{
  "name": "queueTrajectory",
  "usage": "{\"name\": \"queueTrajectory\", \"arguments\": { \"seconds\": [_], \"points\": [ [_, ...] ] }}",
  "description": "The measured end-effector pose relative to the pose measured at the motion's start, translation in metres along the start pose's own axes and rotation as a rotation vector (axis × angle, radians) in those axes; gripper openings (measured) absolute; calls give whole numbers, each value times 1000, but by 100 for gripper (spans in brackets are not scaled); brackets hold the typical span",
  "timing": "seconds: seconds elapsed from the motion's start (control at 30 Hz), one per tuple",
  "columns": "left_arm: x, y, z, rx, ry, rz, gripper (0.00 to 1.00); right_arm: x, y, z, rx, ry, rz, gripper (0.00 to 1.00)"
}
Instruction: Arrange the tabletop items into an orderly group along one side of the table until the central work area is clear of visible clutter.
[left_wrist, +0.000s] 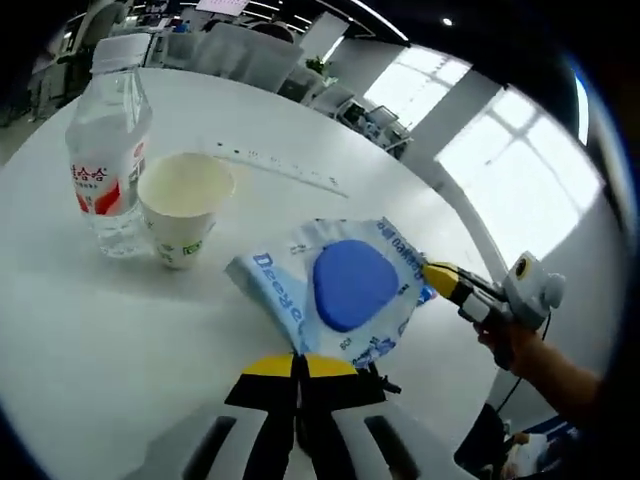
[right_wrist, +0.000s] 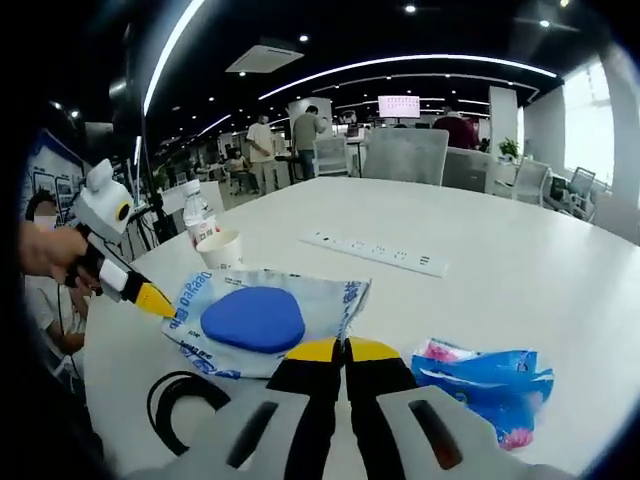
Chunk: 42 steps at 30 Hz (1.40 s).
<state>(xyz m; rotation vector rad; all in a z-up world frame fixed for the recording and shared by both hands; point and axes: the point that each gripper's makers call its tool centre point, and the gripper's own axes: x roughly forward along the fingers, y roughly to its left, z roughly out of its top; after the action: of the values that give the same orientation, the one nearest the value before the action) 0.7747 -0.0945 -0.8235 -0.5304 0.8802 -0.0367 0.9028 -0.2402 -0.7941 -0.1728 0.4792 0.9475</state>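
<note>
The left gripper view shows a bottle (left_wrist: 108, 150) and cup (left_wrist: 184, 207) side by side on the white desk (left_wrist: 90, 320). The right gripper view adds a blue packet (right_wrist: 480, 385) and a black cable (right_wrist: 185, 400), partly cut off. Both tongs, left (left_wrist: 297, 366) and right (right_wrist: 343, 350), are pressed together on opposite edges of the pouch (left_wrist: 345, 290), mid-desk.

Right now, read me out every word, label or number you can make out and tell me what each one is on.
"Deeye": blue letters, partly cut off, on the white pack with the blue oval.
Red label on the water bottle: white characters, too blurred to read.
Paper cup: small green mark, unreadable.
Blue packet: print too blurred.
Distant wall screen: unreadable.
</note>
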Motion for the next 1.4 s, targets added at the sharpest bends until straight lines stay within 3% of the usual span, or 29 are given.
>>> {"name": "queueTrajectory", "arguments": {
  "seconds": [0.23, 0.5, 0.97, 1.4],
  "points": [
    [10, 7, 13, 34, 11, 1, 0, -5, -4, -3, 20, -4, -28, 0],
    [19, 16, 34, 65, -36, 33, 0, -4, -5, -5, 55, -16, -58, 0],
    [36, 25, 45, 43, -88, 111, 0, 10, -3, -26, 79, 28, -66, 0],
    [53, 36, 46, 21, -82, 144, 0, 26, -10, -46, 79, 96, -73, 0]
  ]
}}
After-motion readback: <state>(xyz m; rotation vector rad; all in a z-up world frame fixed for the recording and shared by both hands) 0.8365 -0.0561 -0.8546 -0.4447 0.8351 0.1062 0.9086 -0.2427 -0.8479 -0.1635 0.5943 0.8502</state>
